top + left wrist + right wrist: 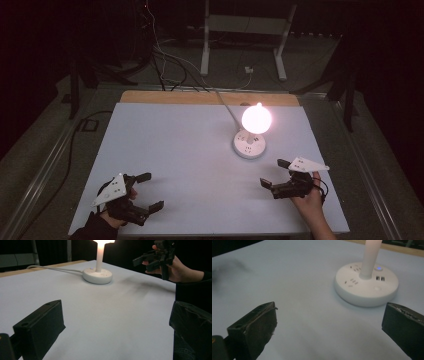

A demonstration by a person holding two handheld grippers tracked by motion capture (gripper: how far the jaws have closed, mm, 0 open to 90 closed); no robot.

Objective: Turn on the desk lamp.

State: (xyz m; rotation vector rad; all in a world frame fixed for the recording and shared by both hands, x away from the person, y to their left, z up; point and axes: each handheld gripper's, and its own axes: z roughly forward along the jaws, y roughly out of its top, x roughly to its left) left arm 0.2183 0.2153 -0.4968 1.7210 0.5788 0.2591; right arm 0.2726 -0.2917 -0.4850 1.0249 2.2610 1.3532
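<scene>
While the lit lamp (250,135) stands at the table's (165,150) far right, my left gripper (150,191) and right gripper (275,173) hover spread wide, empty. Left gripper view: lamp base (97,275) far ahead. Right gripper view: base (366,285) near, markings unreadable.

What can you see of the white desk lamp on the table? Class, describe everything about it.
The lamp is switched on: its head glows brightly. A slim white stem rises from a round, flat white base that looks like plastic. The base carries socket slots, two USB ports and a small blue lit button. It stands upright on the white table, right of centre. A white cable trails from it toward the far edge. Neither tool touches it; the right tool is nearest.
</scene>
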